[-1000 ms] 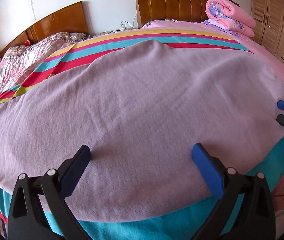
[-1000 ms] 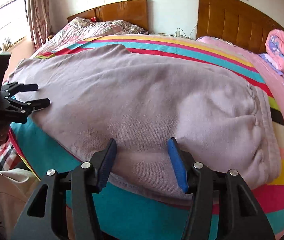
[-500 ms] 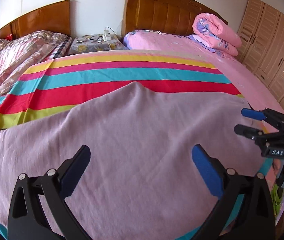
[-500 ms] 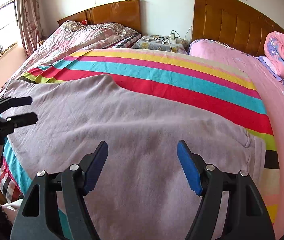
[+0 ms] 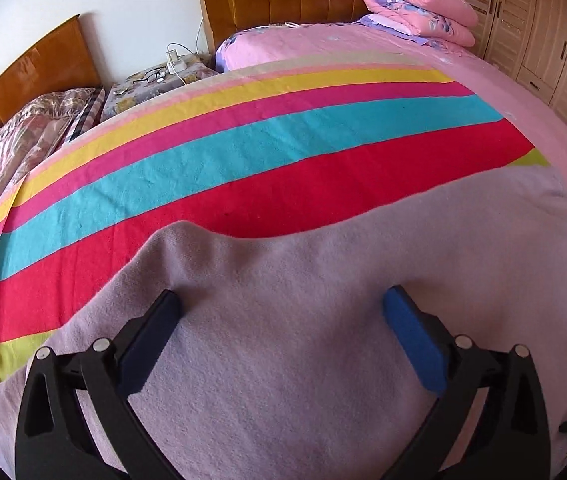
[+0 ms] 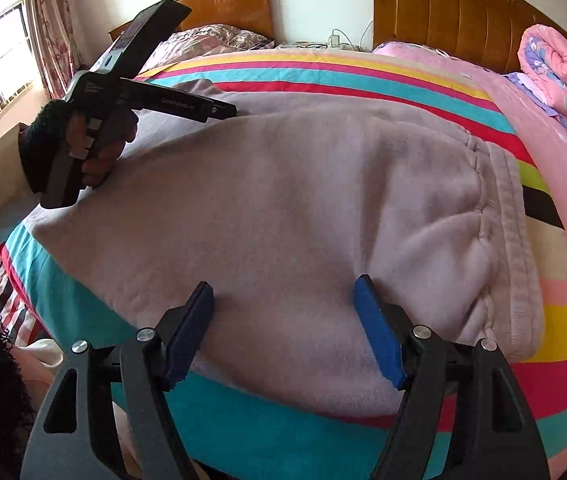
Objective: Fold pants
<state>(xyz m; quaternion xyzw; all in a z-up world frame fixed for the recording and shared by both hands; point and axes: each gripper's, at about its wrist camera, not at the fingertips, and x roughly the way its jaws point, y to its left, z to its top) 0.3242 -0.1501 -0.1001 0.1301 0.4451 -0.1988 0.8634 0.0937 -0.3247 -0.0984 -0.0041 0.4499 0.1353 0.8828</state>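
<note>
Still, your pants [image 6: 283, 208] lay flat across the striped blanket [image 5: 243, 152] on the bed, lilac fleece with the gathered waistband [image 6: 511, 248] to the right. Your right gripper [image 6: 283, 320] stood with jaws wide, having just been opening, only fleece beneath — nothing pinched. Your left gripper [image 5: 283, 320] was spread wide too, over a peaked edge of cloth. From the right wrist view its tips were hidden behind its own body; your left hand [image 6: 95, 148] clasped the handle — the sleeve was cut off.
</note>
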